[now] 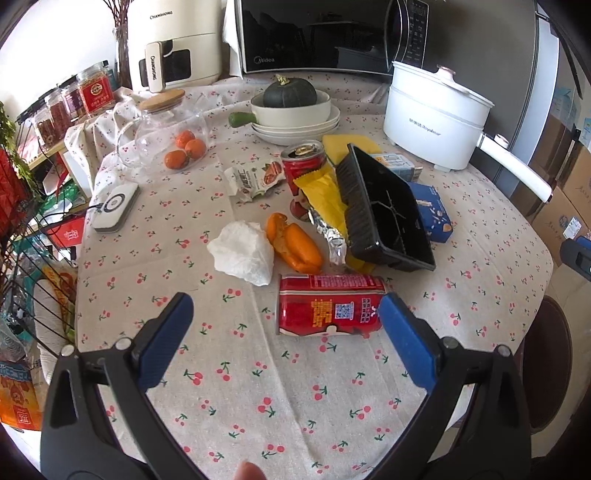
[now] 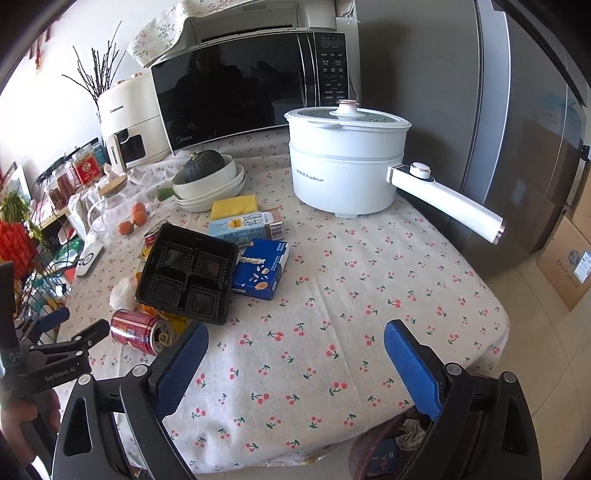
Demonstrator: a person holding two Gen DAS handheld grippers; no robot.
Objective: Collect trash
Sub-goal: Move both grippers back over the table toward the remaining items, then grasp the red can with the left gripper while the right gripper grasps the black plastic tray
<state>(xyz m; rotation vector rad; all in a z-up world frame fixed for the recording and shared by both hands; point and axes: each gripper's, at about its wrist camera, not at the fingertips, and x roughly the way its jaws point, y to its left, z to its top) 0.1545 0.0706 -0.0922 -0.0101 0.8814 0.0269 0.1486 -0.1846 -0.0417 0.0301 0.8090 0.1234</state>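
Note:
A red can (image 1: 330, 305) lies on its side on the cherry-print tablecloth (image 1: 258, 387), just ahead of my open left gripper (image 1: 286, 306); its right fingertip (image 1: 397, 314) is next to the can's right end. Behind it lie a crumpled white tissue (image 1: 243, 251), an orange peel (image 1: 295, 240), a foil and yellow wrapper (image 1: 325, 203), an upright red can (image 1: 303, 166), a snack wrapper (image 1: 255, 177), a black plastic tray (image 1: 384, 218) and a blue box (image 1: 432, 210). My right gripper (image 2: 295, 343) is open and empty over bare cloth; the lying can (image 2: 142, 332), tray (image 2: 188, 273) and blue box (image 2: 262, 269) are to its left.
A white electric pot (image 2: 347, 166) with a long handle (image 2: 450, 205) stands at the back right. A microwave (image 1: 314, 33), an air fryer (image 1: 173, 44), stacked bowls with a squash (image 1: 291, 107), a glass jar with oranges (image 1: 173, 136) and a trash bin (image 2: 399, 439) below the table edge are in view.

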